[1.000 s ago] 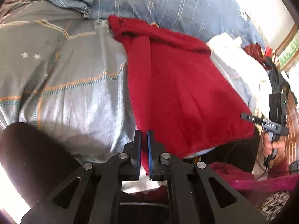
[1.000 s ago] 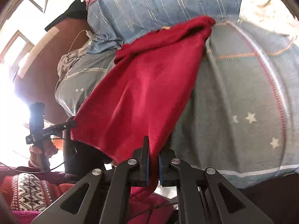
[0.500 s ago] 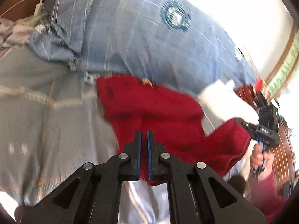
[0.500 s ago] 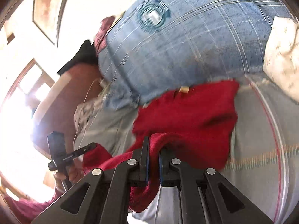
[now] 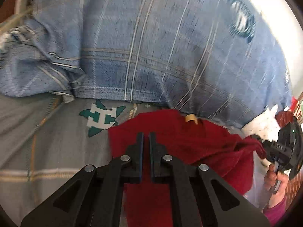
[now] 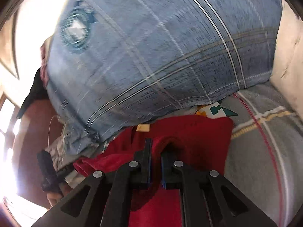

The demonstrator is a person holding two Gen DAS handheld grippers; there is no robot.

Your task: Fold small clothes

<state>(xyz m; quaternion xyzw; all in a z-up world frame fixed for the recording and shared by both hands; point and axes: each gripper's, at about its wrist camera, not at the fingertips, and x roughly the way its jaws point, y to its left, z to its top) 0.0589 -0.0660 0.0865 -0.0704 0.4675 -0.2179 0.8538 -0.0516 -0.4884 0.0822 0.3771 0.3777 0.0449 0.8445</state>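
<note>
While both grippers sit low over the bed, the red garment point(image 5: 198, 147) lies on the grey patterned bedsheet point(image 5: 47, 151), its far edge right up against the big blue plaid pillow point(image 5: 151, 47). A small tan label point(image 5: 191, 117) shows at that far edge, beside the pillow's seam. The left gripper point(image 5: 146, 145) has its jaws drawn almost together, a thin slit between the blue-lined pads, with red cloth running down between and below them; it appears to be pinching a fold of the garment. In the right wrist view, the right gripper point(image 6: 156, 152) is likewise nearly closed, and a raised ridge of red fabric bunches between its fingers, so it grips the garment too. A teal and white star print point(image 5: 102, 118) marks the bedsheet just left of the garment. Both views are somewhat blurred.
</note>
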